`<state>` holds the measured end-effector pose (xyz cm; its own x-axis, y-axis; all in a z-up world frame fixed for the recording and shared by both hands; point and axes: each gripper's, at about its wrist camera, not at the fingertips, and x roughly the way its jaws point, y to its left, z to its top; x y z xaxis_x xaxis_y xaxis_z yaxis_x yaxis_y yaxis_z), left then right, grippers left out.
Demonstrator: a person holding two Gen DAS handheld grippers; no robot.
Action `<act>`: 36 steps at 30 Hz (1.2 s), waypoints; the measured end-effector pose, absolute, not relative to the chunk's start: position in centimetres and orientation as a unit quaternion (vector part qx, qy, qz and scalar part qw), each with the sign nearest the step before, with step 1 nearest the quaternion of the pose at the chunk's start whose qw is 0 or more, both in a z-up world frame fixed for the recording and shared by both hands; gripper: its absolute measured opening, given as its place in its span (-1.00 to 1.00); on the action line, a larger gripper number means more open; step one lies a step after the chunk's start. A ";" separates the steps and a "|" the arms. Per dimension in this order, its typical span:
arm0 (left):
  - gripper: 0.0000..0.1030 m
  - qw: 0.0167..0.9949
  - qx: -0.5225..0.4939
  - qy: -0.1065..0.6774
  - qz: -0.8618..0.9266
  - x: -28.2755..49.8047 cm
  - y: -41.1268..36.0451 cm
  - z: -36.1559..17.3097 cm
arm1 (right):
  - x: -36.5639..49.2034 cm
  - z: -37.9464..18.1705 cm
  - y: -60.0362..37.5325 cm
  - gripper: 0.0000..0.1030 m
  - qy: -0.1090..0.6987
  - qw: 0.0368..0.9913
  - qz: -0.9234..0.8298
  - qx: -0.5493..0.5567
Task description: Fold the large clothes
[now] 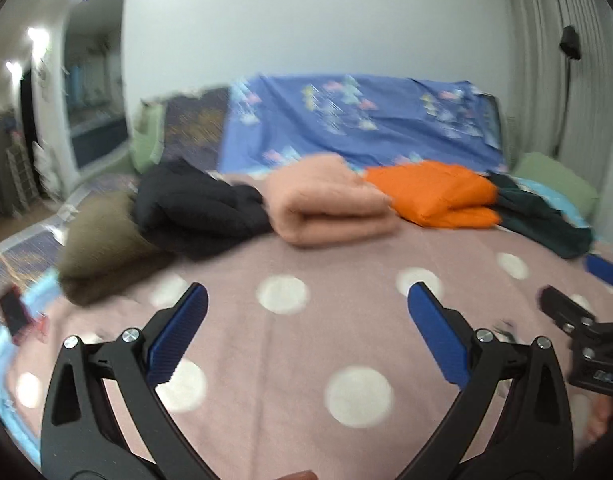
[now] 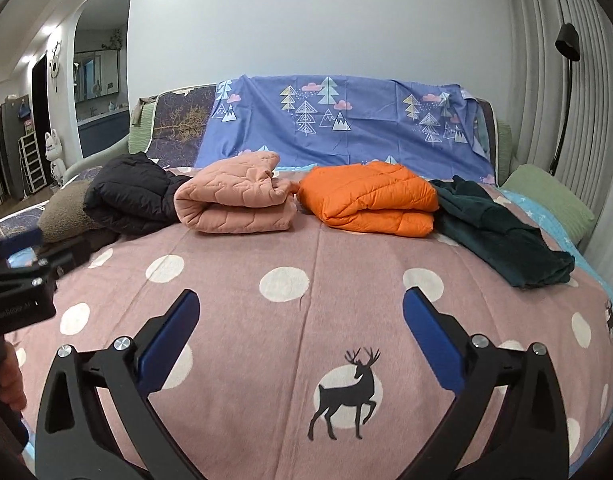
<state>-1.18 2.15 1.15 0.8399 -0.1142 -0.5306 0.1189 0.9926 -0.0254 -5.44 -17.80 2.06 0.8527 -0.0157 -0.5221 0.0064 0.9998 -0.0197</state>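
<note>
With both your left gripper [image 1: 306,300] and right gripper [image 2: 298,304] spread wide and empty, the soft, bulky, crumpled dark green garment [image 2: 502,232] looked best pinched at its edges.

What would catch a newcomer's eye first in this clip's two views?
Probably the bright orange jacket, folded at the far middle of the pink dotted bedspread, with a folded peach quilted jacket just left of it. Next, the black deer print on the near part of the bedspread, between the open, empty right tongs. Behind the clothes hangs a blue sheet printed with trees.
</note>
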 end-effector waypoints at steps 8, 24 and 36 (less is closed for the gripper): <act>0.96 0.949 -0.001 0.312 -0.046 -0.6 2.2 -0.4 | -6.4 1.4 -16.9 0.97 0.277 0.960 -0.011 -0.021; 0.96 0.947 0.018 0.318 -0.053 0.2 0.5 -0.6 | -5.2 1.4 -17.3 0.97 0.284 0.959 -0.026 -0.007; 0.96 0.944 0.026 0.323 -0.066 0.3 0.0 -1.4 | -4.5 1.0 -17.5 0.97 0.292 0.956 -0.035 -0.005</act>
<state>0.35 0.01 -1.36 0.7821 -0.1084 -0.6137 0.1414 0.9899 0.0054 -4.48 -17.49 0.95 0.8269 -0.0694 -0.5580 0.0629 0.9975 -0.0307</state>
